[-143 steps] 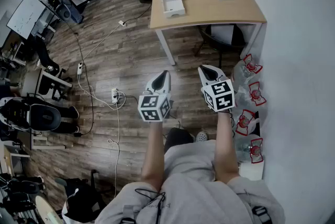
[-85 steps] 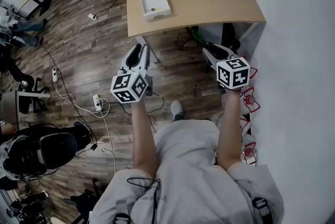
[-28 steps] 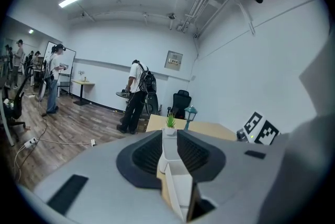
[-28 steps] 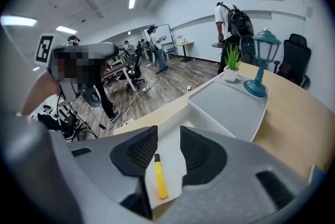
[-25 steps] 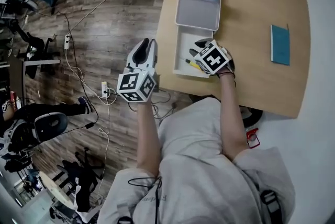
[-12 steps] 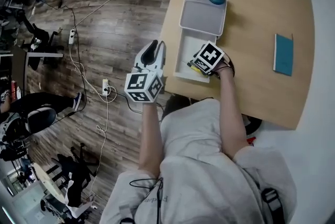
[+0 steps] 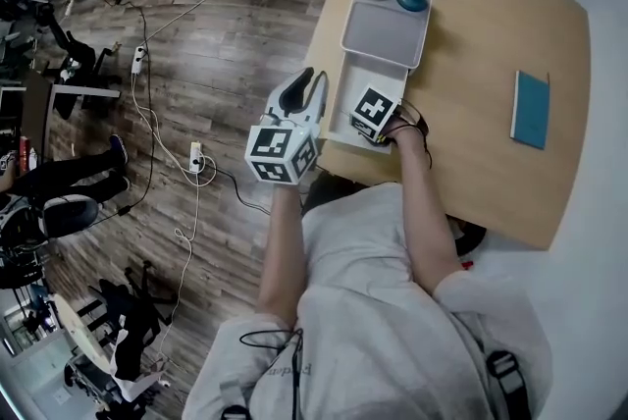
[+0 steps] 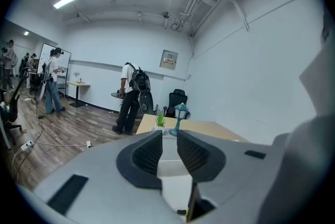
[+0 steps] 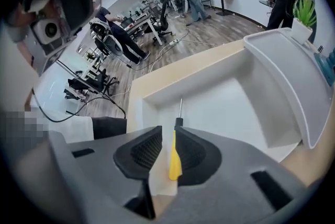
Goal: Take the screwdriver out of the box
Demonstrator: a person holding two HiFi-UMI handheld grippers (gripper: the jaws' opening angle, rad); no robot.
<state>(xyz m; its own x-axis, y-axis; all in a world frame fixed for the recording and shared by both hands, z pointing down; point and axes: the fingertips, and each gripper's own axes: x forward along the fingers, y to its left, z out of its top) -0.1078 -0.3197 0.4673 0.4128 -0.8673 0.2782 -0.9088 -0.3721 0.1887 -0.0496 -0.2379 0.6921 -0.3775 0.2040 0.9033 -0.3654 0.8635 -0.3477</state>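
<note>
My right gripper dips into the white box. Its jaws have just been closing around the yellow screwdriver lying there, not yet pinching it. My left gripper hovers narrowly parted, empty.

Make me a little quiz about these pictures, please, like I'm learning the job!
1. True or false: the left tool holds the screwdriver.
2. Which colour is the screwdriver's handle? A red, B yellow, C green.
3. Fill in: the screwdriver lies in the white ___.
Key: 1 false: the left tool is open and empty; the screwdriver is between the jaws of the right tool, which have just been closing. 2 B. 3 box.
</note>
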